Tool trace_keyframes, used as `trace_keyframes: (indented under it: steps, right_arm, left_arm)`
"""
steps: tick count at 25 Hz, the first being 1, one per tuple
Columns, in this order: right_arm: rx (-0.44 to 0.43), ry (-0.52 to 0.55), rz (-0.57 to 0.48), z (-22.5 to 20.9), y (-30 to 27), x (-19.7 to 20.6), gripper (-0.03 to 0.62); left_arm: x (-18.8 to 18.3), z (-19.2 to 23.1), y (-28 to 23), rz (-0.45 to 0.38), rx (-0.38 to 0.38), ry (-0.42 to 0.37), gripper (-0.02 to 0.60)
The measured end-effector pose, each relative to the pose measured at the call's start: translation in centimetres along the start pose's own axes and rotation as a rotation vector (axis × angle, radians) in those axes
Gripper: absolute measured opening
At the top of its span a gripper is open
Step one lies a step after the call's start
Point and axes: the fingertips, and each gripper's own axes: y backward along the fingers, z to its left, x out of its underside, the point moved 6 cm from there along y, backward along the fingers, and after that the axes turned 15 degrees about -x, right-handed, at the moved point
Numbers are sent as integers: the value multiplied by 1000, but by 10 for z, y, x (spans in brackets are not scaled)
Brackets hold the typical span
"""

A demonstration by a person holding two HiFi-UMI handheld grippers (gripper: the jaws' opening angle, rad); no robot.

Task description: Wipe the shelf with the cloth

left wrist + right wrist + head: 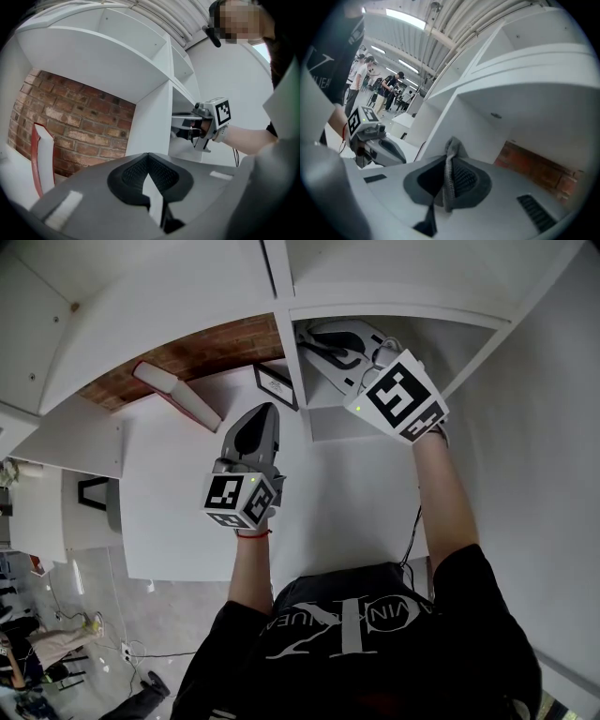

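A white shelf unit (394, 307) fills the head view. My right gripper (311, 337) reaches into its upper right compartment, level with the vertical divider (291, 362). It is shut on a grey knitted cloth (449, 165), which is pinched between the black pads and sticks up past the tips. From the left gripper view, the right gripper (180, 125) points into the compartment beside the divider (150, 122). My left gripper (261, 416) hangs in front of the lower left bay with its jaws together and nothing between them. The left gripper (401, 155) also shows in the right gripper view.
A red-and-white board (178, 390) leans against the brick back wall (89, 126) of the left bay. A small black-framed picture (277, 385) stands next to the divider. A black cable (412, 531) hangs down the white front. Several people (389, 86) stand far off in the hall.
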Motion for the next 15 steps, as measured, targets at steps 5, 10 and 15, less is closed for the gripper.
trace_keyframes:
  steps: [5,10,15]
  right_arm:
    - [-74,-29,73,15,-12,26,28]
    - [-155,-10,171,28,-21,44,28]
    - [-196,13,243,40,-27,55,28]
  left_arm:
    - [0,2,1,2,-7,0,9]
    - [4,5,3,10,-14,1,9]
    - [5,7,6,13,-18,7,9]
